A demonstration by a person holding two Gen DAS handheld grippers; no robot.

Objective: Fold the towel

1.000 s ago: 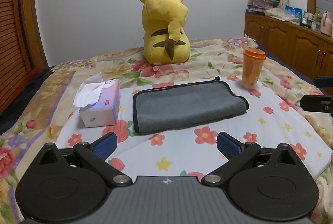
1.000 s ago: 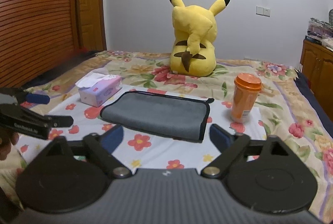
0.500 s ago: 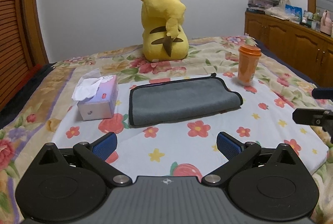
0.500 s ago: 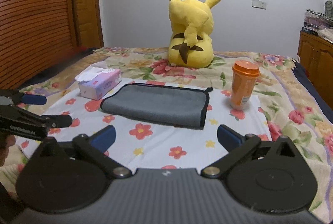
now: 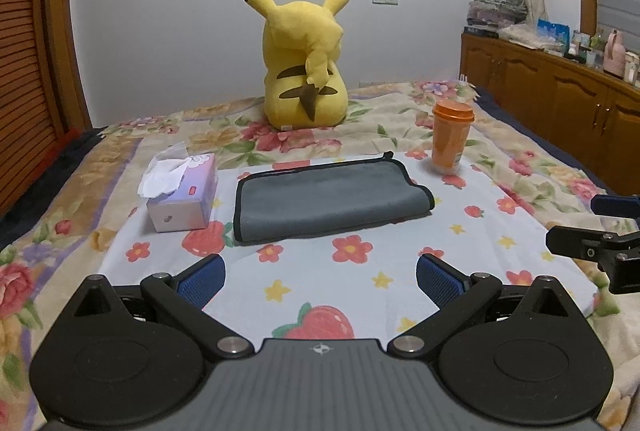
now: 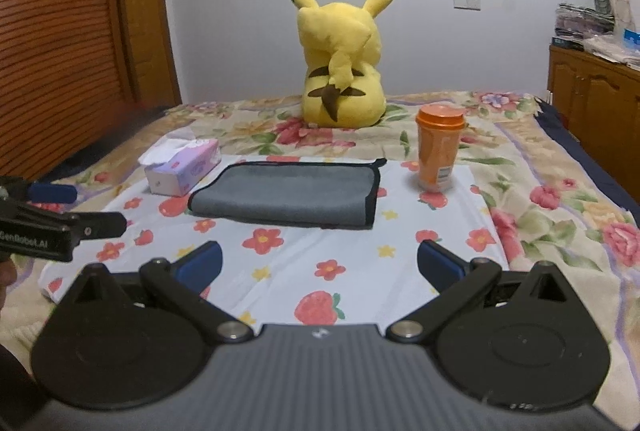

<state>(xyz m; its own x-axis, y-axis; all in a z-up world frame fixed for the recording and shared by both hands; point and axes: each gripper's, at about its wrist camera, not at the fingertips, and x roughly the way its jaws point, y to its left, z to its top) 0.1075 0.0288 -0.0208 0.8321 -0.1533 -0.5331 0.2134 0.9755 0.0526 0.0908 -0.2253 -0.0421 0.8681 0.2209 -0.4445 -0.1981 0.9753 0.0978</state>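
We see the folded grey towel (image 5: 332,201) on the floral sheet (image 5: 400,271), between tissue box (image 5: 182,199) and orange cup (image 5: 450,141); left gripper (image 5: 320,281) and right gripper (image 6: 318,265) both gape wide, empty; only the left view shows the cluttered cabinet top (image 5: 552,43)

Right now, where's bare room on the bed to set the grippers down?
Free: floral sheet between the grey towel and both open grippers. Crowded: far side, where tissue box and orange cup flank the towel, plush behind.
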